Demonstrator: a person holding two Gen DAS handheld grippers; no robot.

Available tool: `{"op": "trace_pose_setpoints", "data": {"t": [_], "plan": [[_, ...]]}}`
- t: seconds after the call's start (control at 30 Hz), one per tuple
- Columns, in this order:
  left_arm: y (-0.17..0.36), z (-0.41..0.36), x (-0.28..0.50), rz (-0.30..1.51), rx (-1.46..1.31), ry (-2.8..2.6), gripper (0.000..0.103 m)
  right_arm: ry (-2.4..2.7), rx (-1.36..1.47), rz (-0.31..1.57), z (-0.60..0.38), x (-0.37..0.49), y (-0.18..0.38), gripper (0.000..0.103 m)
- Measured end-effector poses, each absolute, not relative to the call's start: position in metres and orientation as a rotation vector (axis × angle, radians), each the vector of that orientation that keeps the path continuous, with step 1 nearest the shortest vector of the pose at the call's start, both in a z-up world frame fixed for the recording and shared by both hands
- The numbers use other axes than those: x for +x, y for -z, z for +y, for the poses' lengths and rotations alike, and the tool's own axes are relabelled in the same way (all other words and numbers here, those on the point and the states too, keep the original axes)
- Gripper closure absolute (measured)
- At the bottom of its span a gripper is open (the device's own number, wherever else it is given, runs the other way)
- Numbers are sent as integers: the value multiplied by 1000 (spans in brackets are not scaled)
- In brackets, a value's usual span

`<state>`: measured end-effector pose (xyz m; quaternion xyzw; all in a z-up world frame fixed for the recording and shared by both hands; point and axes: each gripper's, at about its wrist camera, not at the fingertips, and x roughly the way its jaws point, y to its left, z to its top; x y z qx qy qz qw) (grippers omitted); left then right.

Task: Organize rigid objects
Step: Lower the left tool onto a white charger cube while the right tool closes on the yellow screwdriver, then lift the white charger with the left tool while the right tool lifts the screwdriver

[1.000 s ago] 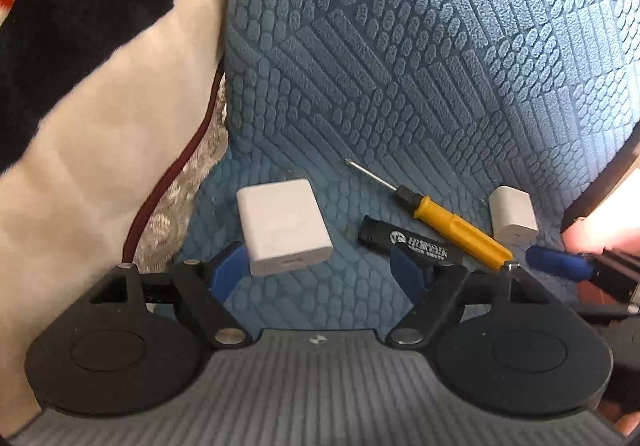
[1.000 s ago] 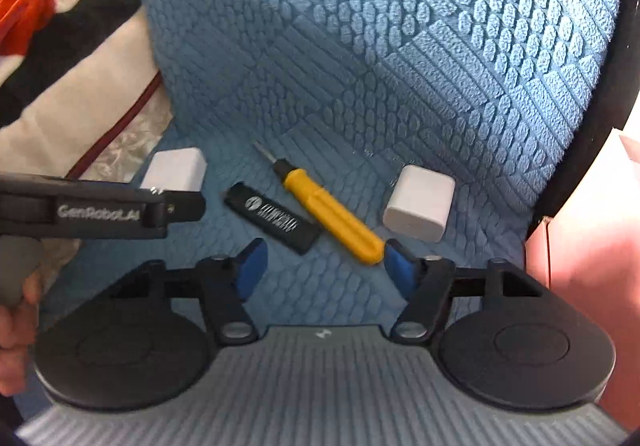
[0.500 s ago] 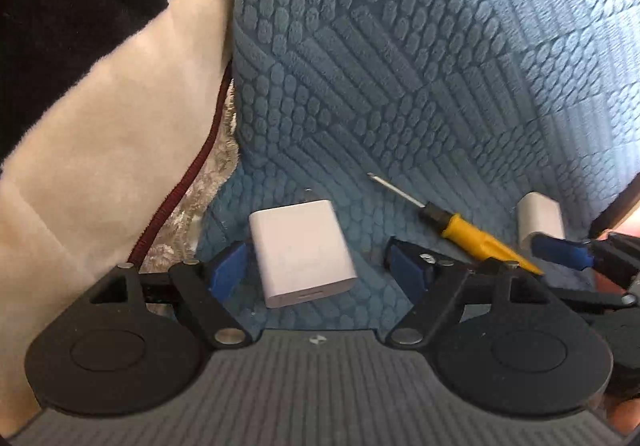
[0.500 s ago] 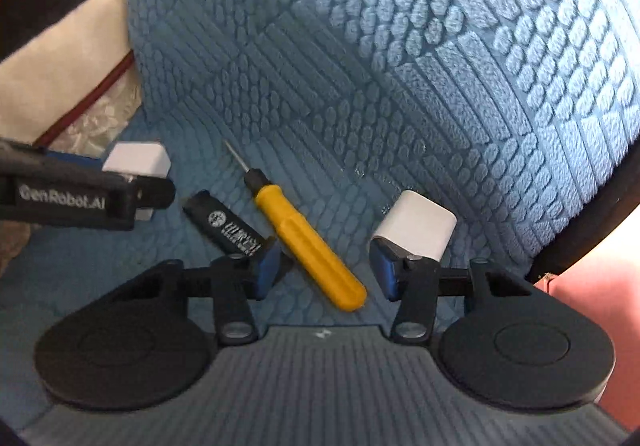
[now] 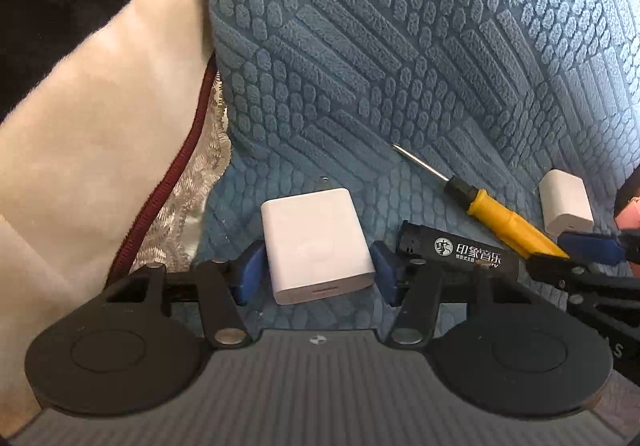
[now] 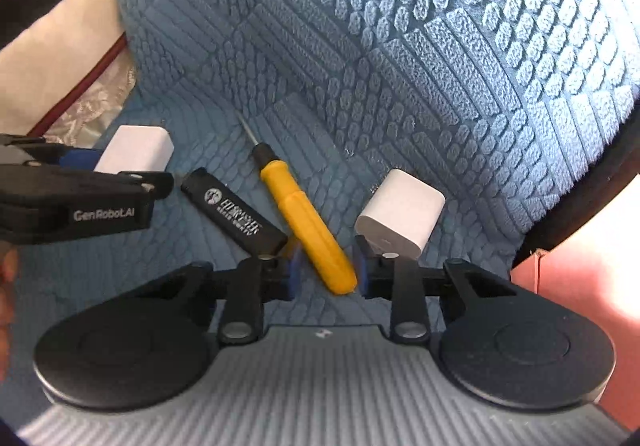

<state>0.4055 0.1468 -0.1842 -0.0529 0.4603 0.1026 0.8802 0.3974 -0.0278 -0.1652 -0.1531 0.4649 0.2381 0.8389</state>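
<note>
On the blue textured cushion (image 5: 360,46) lie a large white charger (image 5: 316,246), a black stick with white print (image 5: 460,248), a yellow-handled screwdriver (image 5: 508,222) and a small white charger (image 5: 566,202). My left gripper (image 5: 314,272) has its jaws on both sides of the large white charger (image 6: 136,148). My right gripper (image 6: 326,272) has its jaws closed in on the butt of the screwdriver handle (image 6: 308,222). The black stick (image 6: 236,212) lies left of it and the small charger (image 6: 400,212) right.
A cream and black fleece blanket (image 5: 80,106) with lace trim lies to the left. A pink surface (image 6: 580,238) and a dark edge border the cushion at the right. The cushion back rises steeply behind the objects.
Both grippers have moved forward and narrowed. The left jaws now flank the large charger; the right jaws have closed around the screwdriver handle's end.
</note>
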Motion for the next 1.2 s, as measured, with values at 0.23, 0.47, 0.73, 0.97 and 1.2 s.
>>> {"op": "trace_pose_setpoints", "data": {"t": [0.23,0.47,0.73,0.97,1.2], "plan": [[181,154,401,960,-196,-184,42,-502,-300,990,-37,385,161,76],[174,148,380,964,-235,-175,43,-496,-273,993,-50,364,148,79],[171,141,350,958,-287,-171,46,-460,-259,980,-62,337,131,81],[162,139,318,970,-313,-133,47,-436,-295,958,-69,302,124,82],[155,128,288,966,-328,-103,47,-412,-274,982,-89,265,123,83]]}}
